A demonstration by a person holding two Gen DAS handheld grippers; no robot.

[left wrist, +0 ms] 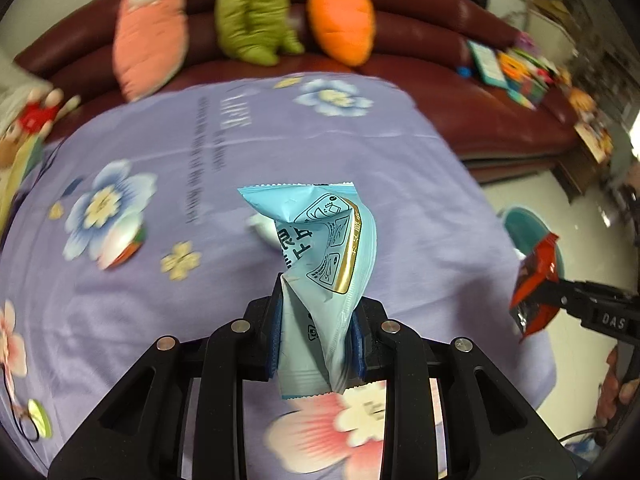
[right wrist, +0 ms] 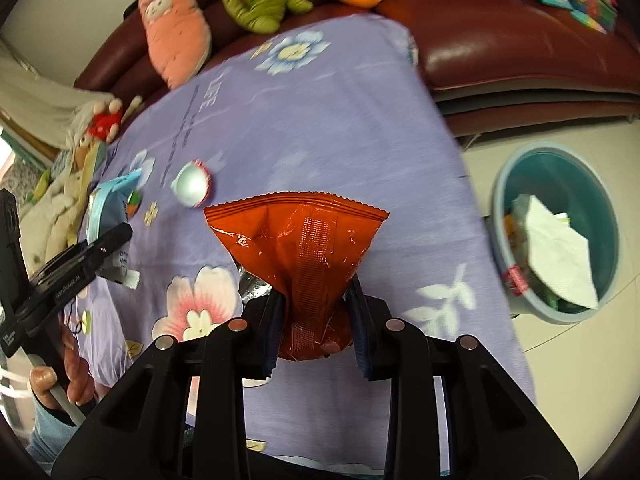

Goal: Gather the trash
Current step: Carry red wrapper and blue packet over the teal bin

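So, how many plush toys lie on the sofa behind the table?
3 clearly: a pink plush at left, a green plush in the middle, an orange carrot plush at right. More toys at the left edge may be plush too.

Dark red leather sofa (left wrist: pixel 460 56) along the far side, bearing a pink plush (left wrist: pixel 150 28), a green plush (left wrist: pixel 250 16), an orange carrot plush (left wrist: pixel 344 24) and coloured books (left wrist: pixel 516 68) at its right end. Before it a table under a lilac floral cloth (left wrist: pixel 280 140); pale tiled floor (right wrist: pixel 568 360) to the right, off-white wall (right wrist: pixel 92 12) behind at left
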